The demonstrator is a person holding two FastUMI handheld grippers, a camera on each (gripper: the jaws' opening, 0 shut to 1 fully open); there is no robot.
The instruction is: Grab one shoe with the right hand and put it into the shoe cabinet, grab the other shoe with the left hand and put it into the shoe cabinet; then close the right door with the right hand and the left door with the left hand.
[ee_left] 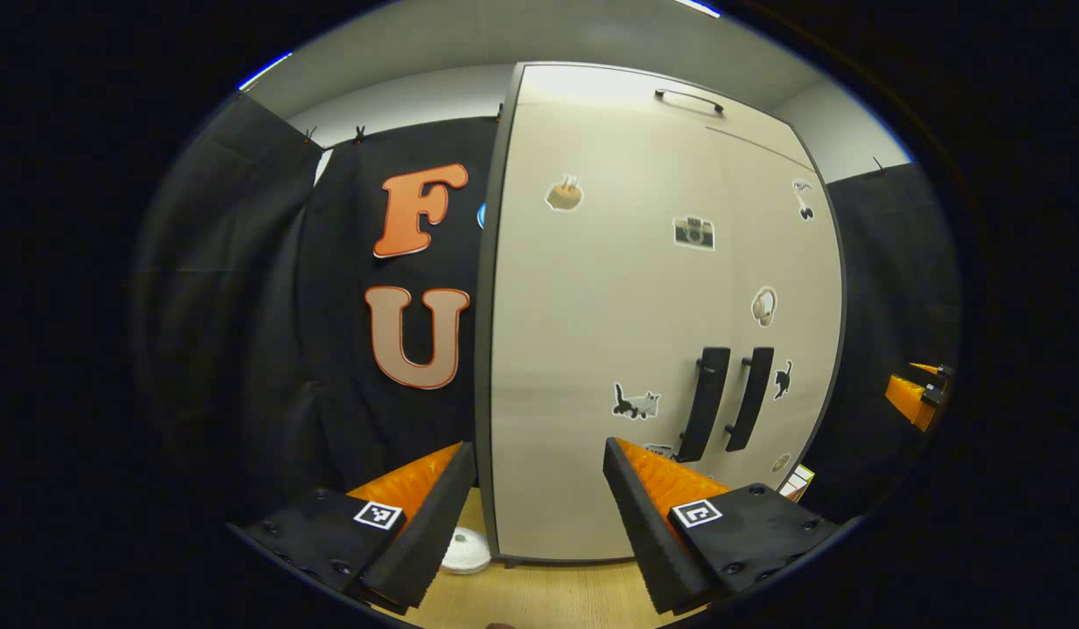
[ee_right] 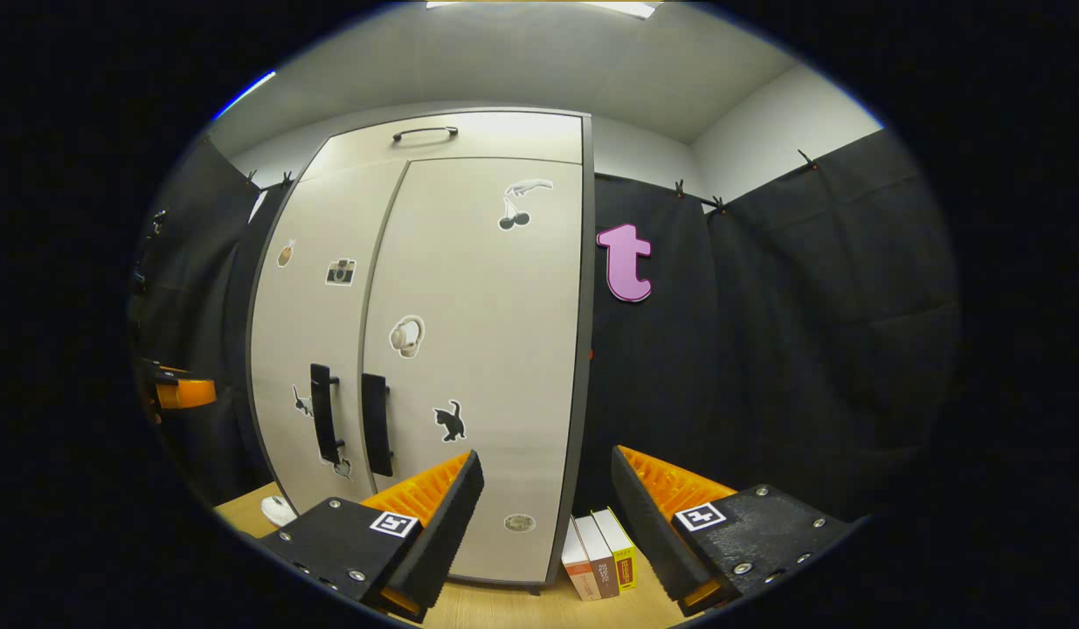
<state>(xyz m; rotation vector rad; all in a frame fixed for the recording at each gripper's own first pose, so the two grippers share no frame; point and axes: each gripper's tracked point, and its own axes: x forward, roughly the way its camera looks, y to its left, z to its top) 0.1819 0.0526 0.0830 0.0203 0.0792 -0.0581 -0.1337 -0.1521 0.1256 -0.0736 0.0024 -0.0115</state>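
The beige shoe cabinet [ee_left: 609, 349] stands upright with both doors flush shut, stickers scattered over them. Its two black handles [ee_left: 727, 402] sit side by side near the middle seam. In the right gripper view the same cabinet [ee_right: 469, 349] fills the left half, with the handles [ee_right: 351, 424] low on the left. My left gripper [ee_left: 539, 472] is open in front of the cabinet's left edge, nothing between its fingers. My right gripper [ee_right: 548, 480] is open before the cabinet's right edge, also holding nothing. The other gripper [ee_left: 915, 393] shows far right in the left gripper view, and as an orange piece [ee_right: 176, 393] far left in the right gripper view.
A small white round object [ee_left: 465, 550] lies on the wooden surface by the cabinet's left corner, also seen as a white object [ee_right: 279, 509]. Three small boxes [ee_right: 598, 555] stand at the cabinet's right corner. Black cloth walls close in both sides.
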